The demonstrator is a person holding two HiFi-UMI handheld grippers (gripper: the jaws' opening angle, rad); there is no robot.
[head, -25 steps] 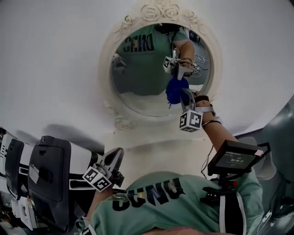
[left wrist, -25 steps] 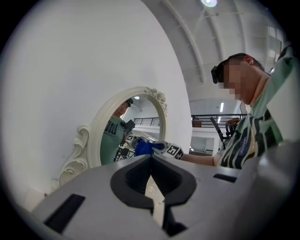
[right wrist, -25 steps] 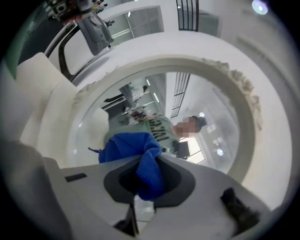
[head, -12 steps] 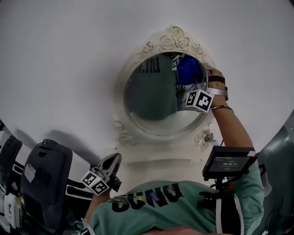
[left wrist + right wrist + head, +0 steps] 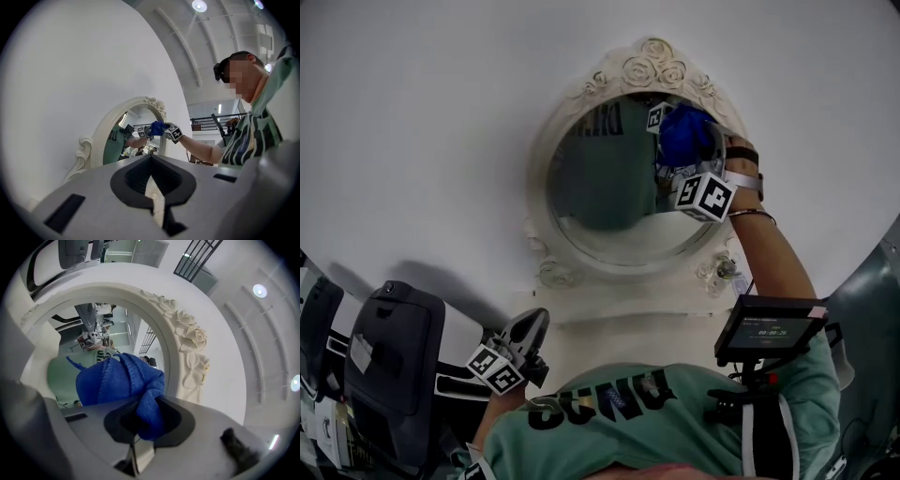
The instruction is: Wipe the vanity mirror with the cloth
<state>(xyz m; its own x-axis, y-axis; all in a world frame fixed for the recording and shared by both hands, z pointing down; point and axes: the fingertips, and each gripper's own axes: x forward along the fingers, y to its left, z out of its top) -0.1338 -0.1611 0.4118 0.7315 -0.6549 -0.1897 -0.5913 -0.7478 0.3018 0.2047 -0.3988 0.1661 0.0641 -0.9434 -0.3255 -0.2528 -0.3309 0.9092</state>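
An oval vanity mirror point(image 5: 609, 187) in a white carved frame point(image 5: 649, 67) hangs on a white wall. My right gripper point(image 5: 680, 164) is at the glass's upper right, shut on a bunched blue cloth point(image 5: 684, 136) that presses against the mirror. In the right gripper view the cloth point(image 5: 117, 380) bulges out of the gripper point(image 5: 140, 420), beside the frame's carved roses point(image 5: 190, 338). My left gripper point(image 5: 525, 339) hangs low, below the mirror at the left, shut with nothing in it. From the left gripper point(image 5: 157, 206) view, the mirror point(image 5: 126, 140) and the cloth point(image 5: 157, 127) are far ahead.
A white vanity top point(image 5: 628, 314) juts out under the mirror. Black and white equipment point(image 5: 389, 361) stands at the lower left. A small screen on a mount point(image 5: 769, 326) sits at the person's chest on the right. A grey curved object point(image 5: 872, 300) is at the right edge.
My right gripper has carried the cloth from the mirror's lower middle up to its upper right and has hardly moved in the last half second. The left gripper stays low.
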